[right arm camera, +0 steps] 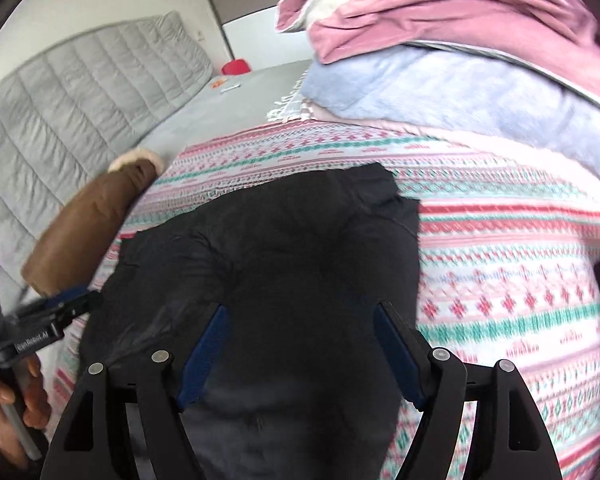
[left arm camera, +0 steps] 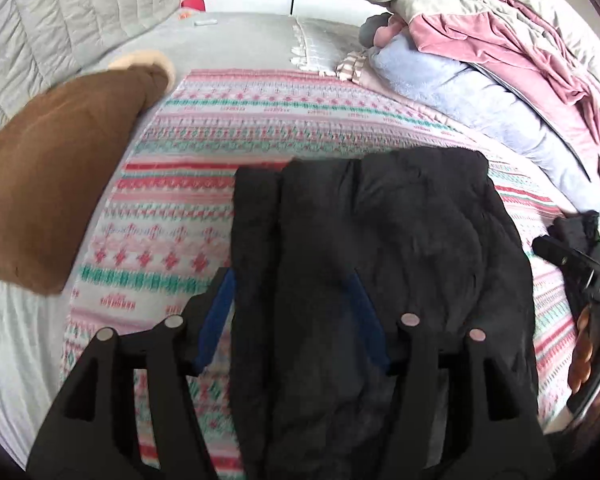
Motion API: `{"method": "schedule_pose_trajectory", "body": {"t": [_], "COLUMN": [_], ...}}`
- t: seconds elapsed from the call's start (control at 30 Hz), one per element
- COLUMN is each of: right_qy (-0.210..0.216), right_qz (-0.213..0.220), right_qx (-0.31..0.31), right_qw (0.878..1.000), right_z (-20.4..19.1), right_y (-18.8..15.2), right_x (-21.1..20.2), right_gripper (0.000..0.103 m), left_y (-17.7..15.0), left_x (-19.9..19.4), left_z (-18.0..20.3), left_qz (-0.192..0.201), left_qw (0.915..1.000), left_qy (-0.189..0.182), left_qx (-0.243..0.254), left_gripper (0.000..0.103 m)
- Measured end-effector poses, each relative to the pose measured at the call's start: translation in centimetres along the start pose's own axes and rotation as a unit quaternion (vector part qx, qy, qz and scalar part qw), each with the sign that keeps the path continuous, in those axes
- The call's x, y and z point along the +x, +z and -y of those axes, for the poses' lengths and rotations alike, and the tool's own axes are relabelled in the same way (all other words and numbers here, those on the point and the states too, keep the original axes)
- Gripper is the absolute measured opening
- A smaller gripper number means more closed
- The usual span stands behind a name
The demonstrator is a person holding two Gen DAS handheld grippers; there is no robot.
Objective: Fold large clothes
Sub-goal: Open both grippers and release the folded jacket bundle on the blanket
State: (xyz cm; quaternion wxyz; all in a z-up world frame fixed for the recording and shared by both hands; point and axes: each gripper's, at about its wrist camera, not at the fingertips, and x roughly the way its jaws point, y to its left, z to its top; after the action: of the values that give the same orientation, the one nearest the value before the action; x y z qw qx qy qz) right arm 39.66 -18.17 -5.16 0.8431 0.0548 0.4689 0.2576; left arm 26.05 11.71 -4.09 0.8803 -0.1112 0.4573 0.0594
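Note:
A black padded garment [left arm camera: 380, 260] lies folded into a long bundle on the patterned pink, white and green blanket [left arm camera: 260, 120]. My left gripper [left arm camera: 290, 280] hovers over the garment's near left part, open, its blue pads apart and pressing on nothing. At the right edge of that view the right gripper [left arm camera: 560, 258] shows, with a hand [left arm camera: 584, 344] behind it. In the right wrist view the same black garment [right arm camera: 280, 248] fills the middle. My right gripper [right arm camera: 300, 308] stands open above it with nothing gripped. The left gripper [right arm camera: 72, 304] and its hand [right arm camera: 4, 396] are at the left edge.
A brown garment with a cream fleece trim [left arm camera: 60, 168] lies at the blanket's left. A heap of pink and light blue bedding [left arm camera: 480, 60] is piled at the back right. A grey quilted headboard [left arm camera: 60, 20] and a small red object [left arm camera: 192, 3] stand at the back.

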Motion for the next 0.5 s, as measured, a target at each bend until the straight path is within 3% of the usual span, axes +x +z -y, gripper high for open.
{"method": "schedule_pose_trajectory", "body": {"t": [0.2, 0.5], "right_qy": [0.041, 0.074], "right_qz": [-0.014, -0.049], "right_qx": [0.064, 0.137], "right_qw": [0.997, 0.987], "right_z": [3.3, 6.8], "right_y": [-1.0, -2.8], "right_x": [-1.3, -1.2], "right_gripper": [0.079, 0.079], "left_y": [-2.7, -5.5], "left_x": [-0.1, 0.2], "left_z": [-2.6, -3.7], "left_qz": [-0.039, -0.078], "left_qw": [0.9982, 0.9878], "left_qy": [-0.033, -0.111], "left_qx": [-0.031, -0.075], "left_gripper": [0.068, 0.069]}}
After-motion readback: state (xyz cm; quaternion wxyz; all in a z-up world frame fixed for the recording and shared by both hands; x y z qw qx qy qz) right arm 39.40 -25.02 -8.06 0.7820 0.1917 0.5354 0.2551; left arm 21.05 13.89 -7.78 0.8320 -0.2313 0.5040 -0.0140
